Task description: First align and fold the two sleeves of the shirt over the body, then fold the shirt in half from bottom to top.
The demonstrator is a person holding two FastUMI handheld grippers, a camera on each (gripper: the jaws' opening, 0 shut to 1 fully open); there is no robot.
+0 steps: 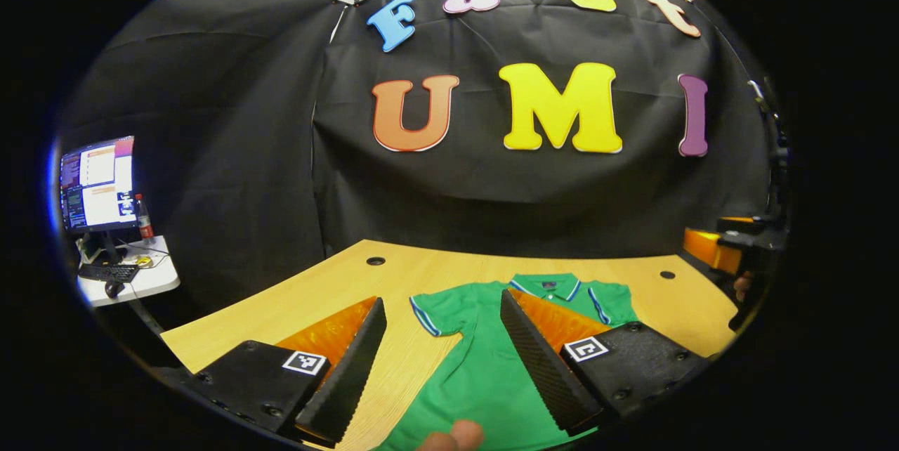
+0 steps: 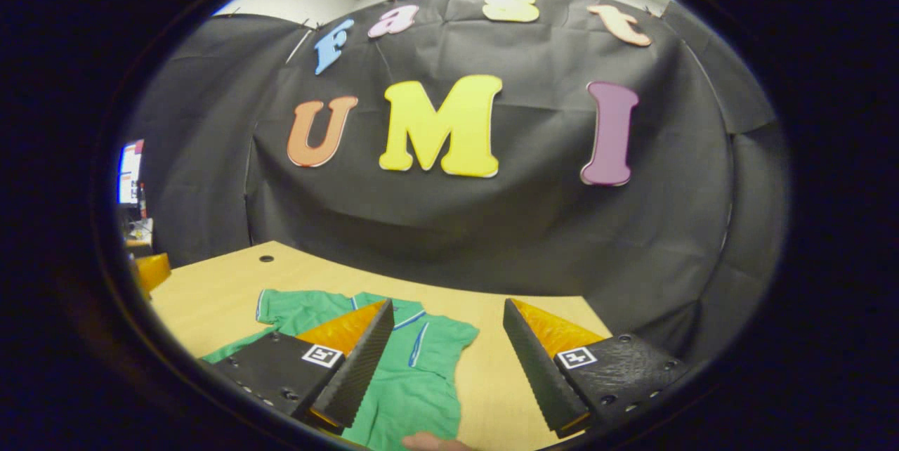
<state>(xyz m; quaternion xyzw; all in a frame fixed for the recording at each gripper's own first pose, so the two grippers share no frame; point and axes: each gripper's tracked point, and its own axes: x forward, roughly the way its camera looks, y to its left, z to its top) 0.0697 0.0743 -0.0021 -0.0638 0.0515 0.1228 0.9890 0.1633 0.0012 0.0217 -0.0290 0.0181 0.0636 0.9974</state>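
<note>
Shirt [image 1: 484, 367] lay flat on desk [image 1: 337, 282], low centre — judged light, limp; pinch sleeve hems; both grippers' jaws released, empty.

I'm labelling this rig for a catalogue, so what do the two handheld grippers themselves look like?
Both look alike. The left gripper has two long wedge-shaped fingers with ribbed inner faces, each on a black textured block with visible screws and a small square black-and-white marker. The right gripper has the same ribbed fingers, blocks and marker. No cables or sleeves are visible.
</note>
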